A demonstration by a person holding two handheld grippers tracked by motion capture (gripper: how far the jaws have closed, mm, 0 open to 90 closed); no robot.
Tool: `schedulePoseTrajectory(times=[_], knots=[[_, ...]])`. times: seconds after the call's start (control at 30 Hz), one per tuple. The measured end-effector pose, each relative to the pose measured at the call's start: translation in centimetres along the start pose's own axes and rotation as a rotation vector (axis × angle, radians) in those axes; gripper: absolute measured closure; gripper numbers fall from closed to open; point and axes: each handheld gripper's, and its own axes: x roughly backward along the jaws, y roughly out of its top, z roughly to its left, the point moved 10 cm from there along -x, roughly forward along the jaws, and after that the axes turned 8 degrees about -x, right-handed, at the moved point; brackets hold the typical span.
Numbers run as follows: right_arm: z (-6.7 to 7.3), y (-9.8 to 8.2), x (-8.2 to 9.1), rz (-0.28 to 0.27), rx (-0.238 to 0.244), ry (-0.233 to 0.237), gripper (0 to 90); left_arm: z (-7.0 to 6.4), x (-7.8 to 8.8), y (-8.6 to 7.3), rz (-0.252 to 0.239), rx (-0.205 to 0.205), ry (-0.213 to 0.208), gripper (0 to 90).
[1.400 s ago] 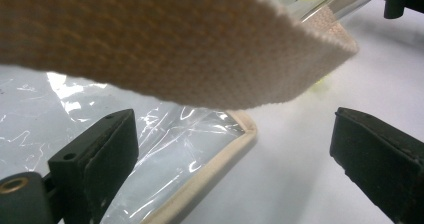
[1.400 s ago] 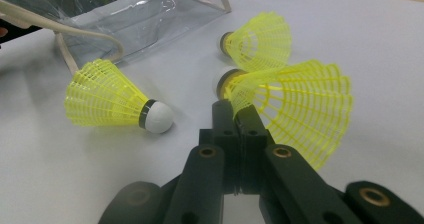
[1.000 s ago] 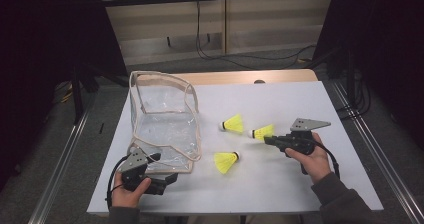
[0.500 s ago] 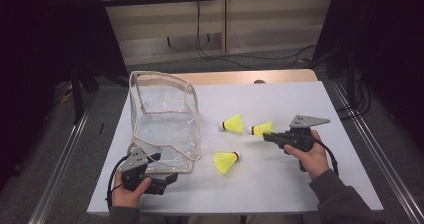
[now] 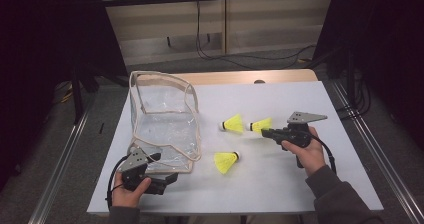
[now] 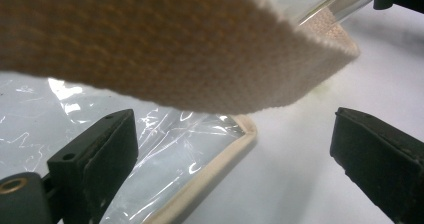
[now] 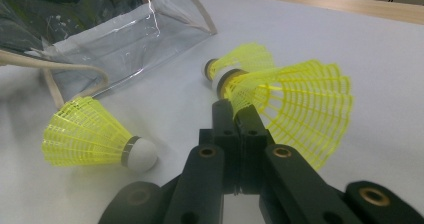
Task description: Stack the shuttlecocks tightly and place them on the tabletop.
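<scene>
- Shuttlecock (image 5: 261,125) pinched in the right gripper (image 5: 266,132) is the matter in hand, seen from the high view: it sits at the jaw tips on the white table (image 5: 280,184), right of the clear bag (image 5: 162,126). Two more lie loose, one just beside it (image 5: 233,124) and one nearer the person (image 5: 226,162). The left gripper (image 5: 167,180) rests at the bag's near edge.
- Left gripper view: its jaws stand wide apart and grip nothing; the bag's woven trim (image 6: 165,49) hangs just above them, its clear wall (image 6: 165,154) between.
- Right gripper view: the jaws are fully closed on the skirt (image 7: 295,109) of the held shuttlecock, by its cork.
- Judged step: the pick-up is done. Next comes a lift and a carry leftward over the bag's open top; the left gripper would need to close on the rim first.
</scene>
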Motion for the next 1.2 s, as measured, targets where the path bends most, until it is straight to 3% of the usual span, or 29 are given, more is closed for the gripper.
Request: schedulePoseTrajectory(times=[0.53, 1.2], knots=[[-1.1, 0.5, -0.8, -0.002, -0.02, -0.021, 89.2, 0.0, 0.0, 0.0, 0.0, -0.001, 0.0, 5.0], [-1.6, 1.0, -1.6, 0.01, -0.003, -0.06, 89.1, 0.2, -0.2, 0.0, 0.007, -0.003, -0.003, 4.6]])
